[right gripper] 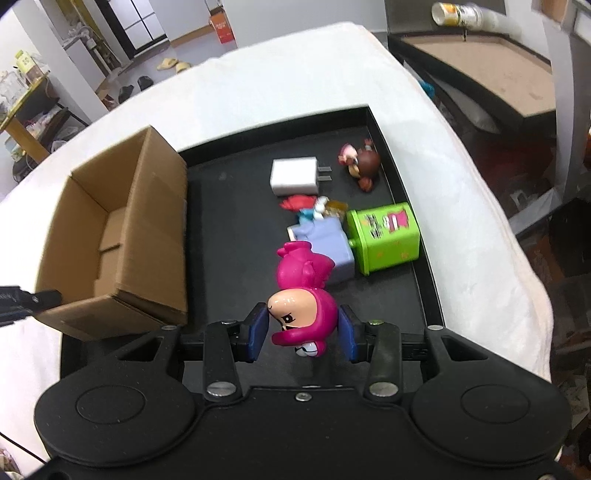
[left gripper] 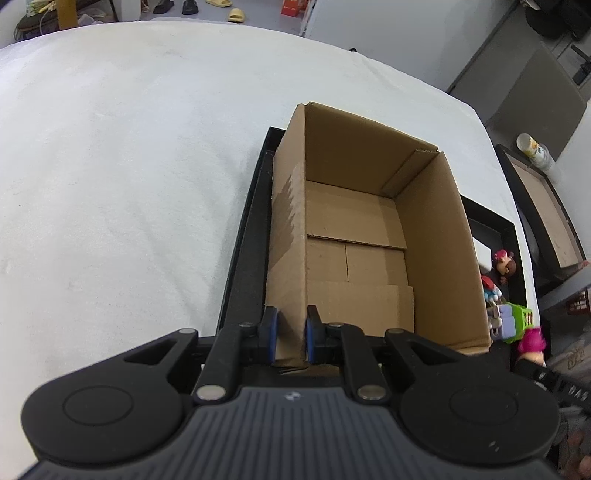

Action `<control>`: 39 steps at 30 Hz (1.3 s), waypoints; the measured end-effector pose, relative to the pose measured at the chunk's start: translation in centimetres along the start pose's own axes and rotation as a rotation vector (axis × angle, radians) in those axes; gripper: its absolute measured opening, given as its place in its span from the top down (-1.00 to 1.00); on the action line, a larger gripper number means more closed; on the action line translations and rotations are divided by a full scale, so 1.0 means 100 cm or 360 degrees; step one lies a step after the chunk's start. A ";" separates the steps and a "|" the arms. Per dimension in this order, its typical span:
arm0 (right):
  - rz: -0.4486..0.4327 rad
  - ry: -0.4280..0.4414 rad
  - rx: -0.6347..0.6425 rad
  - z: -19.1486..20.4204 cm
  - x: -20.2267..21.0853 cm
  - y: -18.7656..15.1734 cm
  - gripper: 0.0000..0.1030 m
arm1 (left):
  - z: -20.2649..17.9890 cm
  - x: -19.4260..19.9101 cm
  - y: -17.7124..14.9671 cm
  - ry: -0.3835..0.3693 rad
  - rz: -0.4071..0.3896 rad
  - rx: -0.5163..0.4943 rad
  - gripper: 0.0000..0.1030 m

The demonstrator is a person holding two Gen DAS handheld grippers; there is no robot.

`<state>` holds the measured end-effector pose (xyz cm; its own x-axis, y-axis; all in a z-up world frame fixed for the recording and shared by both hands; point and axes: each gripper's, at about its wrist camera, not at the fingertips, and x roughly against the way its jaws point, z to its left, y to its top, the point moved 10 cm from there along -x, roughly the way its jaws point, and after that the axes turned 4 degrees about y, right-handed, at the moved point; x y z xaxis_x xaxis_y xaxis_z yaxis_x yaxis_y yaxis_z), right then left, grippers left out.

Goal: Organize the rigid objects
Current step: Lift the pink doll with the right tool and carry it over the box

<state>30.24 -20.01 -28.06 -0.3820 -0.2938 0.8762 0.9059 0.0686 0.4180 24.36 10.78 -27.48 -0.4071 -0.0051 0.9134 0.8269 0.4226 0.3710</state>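
Note:
An open cardboard box (left gripper: 369, 236) stands in the left part of a black tray (right gripper: 236, 229). My left gripper (left gripper: 290, 338) is shut on the near end of the box's left wall. My right gripper (right gripper: 303, 332) is shut on the head of a pink toy figure (right gripper: 301, 291), which hangs head-down above the tray. Behind it on the tray lie a lilac block (right gripper: 330, 243), a green box (right gripper: 386, 236), a white charger (right gripper: 293, 176), a red-haired figure (right gripper: 306, 205) and a brown-haired figure (right gripper: 364, 162). The cardboard box (right gripper: 122, 229) is bare inside.
The tray sits on a white cloth-covered table (left gripper: 129, 166). Beyond the table's right edge stands a second black-framed tray with a brown bottom (right gripper: 491, 70) and a paper cup (right gripper: 448, 14). Slippers and furniture are on the floor beyond the table.

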 end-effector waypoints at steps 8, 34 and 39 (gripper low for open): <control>-0.0068 0.0039 0.0058 0.021 0.016 0.021 0.22 | 0.000 -0.005 -0.001 -0.0021 0.0027 -0.0013 0.73; -0.0161 0.0307 0.0342 0.147 0.015 0.069 0.22 | 0.003 -0.010 -0.002 -0.0089 0.0068 -0.0005 0.72; -0.0128 0.0339 0.0395 0.167 0.002 0.068 0.22 | 0.004 -0.010 -0.002 -0.0107 0.0071 -0.0006 0.72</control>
<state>33.25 -3.70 -21.03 -0.3798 -0.4984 0.7793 0.7924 0.2595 0.5521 24.49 11.08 -28.56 -0.3947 0.0747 0.9158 0.8464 0.4175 0.3308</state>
